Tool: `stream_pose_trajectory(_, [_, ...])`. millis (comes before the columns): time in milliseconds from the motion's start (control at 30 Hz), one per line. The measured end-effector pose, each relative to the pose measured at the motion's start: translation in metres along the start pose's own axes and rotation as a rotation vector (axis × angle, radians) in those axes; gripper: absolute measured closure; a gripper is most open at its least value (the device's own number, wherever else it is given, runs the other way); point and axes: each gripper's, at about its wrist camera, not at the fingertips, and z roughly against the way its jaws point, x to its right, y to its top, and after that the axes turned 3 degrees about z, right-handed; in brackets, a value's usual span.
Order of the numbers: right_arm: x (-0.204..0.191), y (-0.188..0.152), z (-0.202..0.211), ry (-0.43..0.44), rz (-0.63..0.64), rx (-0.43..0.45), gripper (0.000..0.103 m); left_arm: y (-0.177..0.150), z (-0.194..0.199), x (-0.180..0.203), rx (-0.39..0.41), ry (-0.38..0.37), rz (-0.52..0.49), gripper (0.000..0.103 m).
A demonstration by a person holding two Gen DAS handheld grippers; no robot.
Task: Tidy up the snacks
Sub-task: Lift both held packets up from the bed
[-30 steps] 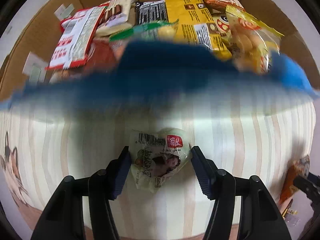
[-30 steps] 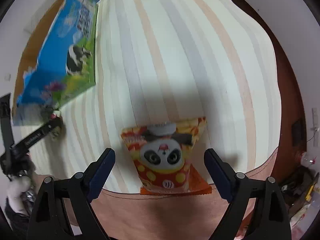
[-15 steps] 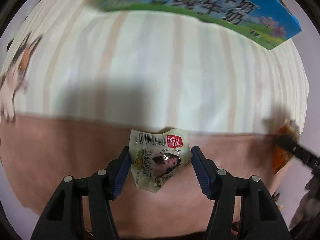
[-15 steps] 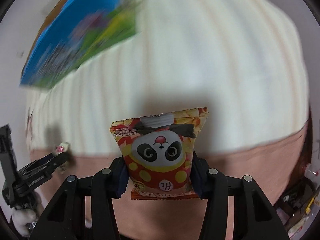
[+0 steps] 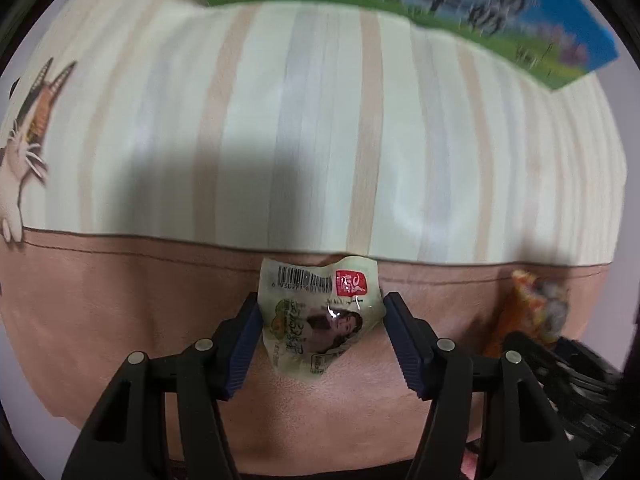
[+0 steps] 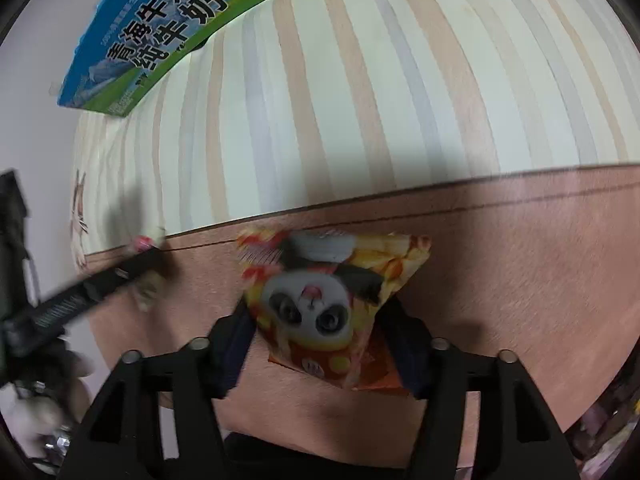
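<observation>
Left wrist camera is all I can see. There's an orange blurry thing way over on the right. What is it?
Observer: It's a snack bag with a panda face, red and yellow, clear in the right wrist view.
Operator: Is it lying on the table?
Observer: No, the right gripper is pinching it between both fingers, above the pink edge of the tablecloth.
Operator: My blue box at the top is too smeary to read. What's on it?
Observer: The right wrist view shows the box sharply: big Chinese letters and a little black-and-white cow.
Operator: Can you see my gripper from there?
Observer: Yes, the left gripper shows at the left edge of that view.
</observation>
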Motion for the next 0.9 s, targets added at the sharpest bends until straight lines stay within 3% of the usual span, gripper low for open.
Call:
stream_pose_trajectory(133, [-0.002, -0.003, 0.0, -0.024, 0.013, -0.001, 0.027, -0.005, -0.021, 0.006, -0.01, 0.015, -0.006, 0.042])
stream_pose_trajectory(267, [0.0, -0.003, -0.005, -0.031, -0.007, 0.0, 0.027, -0.009, -0.036, -0.005, 0.019, -0.049, 0.05, 0.028])
stream_pose_trajectory(433, [-0.011, -0.001, -0.013, -0.062, -0.01, 0.009, 0.027, -0.004, -0.035, -0.005, 0.01, -0.036, 0.055, 0.028])
stream_pose_trajectory(733, [-0.017, -0.001, -0.019, -0.08, -0.008, 0.019, 0.027, -0.029, -0.037, -0.016, 0.009, -0.031, 0.074, 0.028])
stream_pose_trajectory(833, [-0.02, 0.0, -0.022, -0.095, -0.001, 0.021, 0.027, -0.024, -0.037, -0.006, 0.029, 0.009, 0.058, 0.037])
stream_pose_trajectory(900, [-0.018, 0.0, -0.021, -0.096, -0.004, 0.029, 0.027, -0.036, -0.033, 0.005, 0.049, 0.046, 0.038, 0.052])
